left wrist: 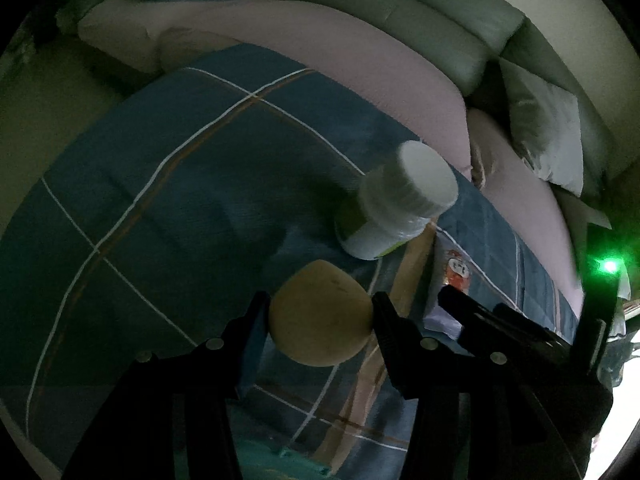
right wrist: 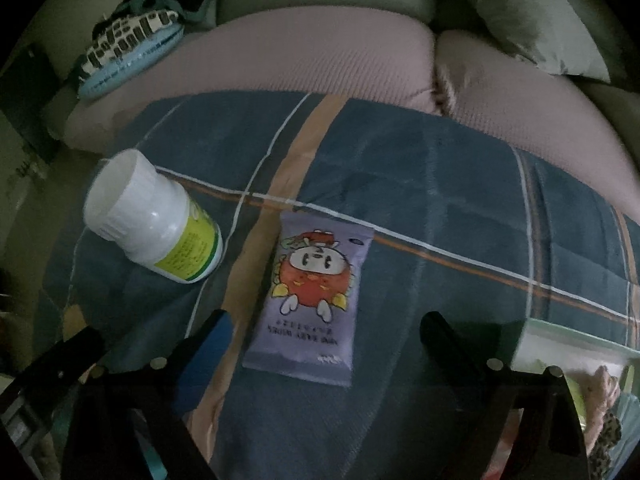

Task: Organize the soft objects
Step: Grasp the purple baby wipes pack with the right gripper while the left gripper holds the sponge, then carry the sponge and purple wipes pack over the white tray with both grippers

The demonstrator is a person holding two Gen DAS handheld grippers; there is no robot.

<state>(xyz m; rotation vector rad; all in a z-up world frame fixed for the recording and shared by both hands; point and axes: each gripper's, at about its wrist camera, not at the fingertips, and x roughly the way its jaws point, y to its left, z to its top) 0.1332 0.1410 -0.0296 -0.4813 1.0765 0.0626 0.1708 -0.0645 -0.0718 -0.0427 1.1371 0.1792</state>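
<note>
Sponge ball [left wrist: 320,314], tan and rounded, sits pinched across its widest part between the fingers of the left gripper [left wrist: 320,320]; both pads press its sides, held above the plaid blanket [left wrist: 160,208]. It looks light and compressible (a dent shows on its upper face), so a moderate squeeze at the middle should hold without slipping.

The right gripper [right wrist: 324,336] hangs with fingers spread and nothing between the pads, straddling the near end of the purple wipes pack [right wrist: 316,304], which lies flat on the blanket. The pack appears soft, light and film-wrapped, probably slick; take it across the narrow width, near the middle, not by a crimped end.

Farther off, the white bottle [right wrist: 156,220] lies on its side (rigid, likely to roll). Beyond it stand the pink sofa cushions [right wrist: 320,60].
</note>
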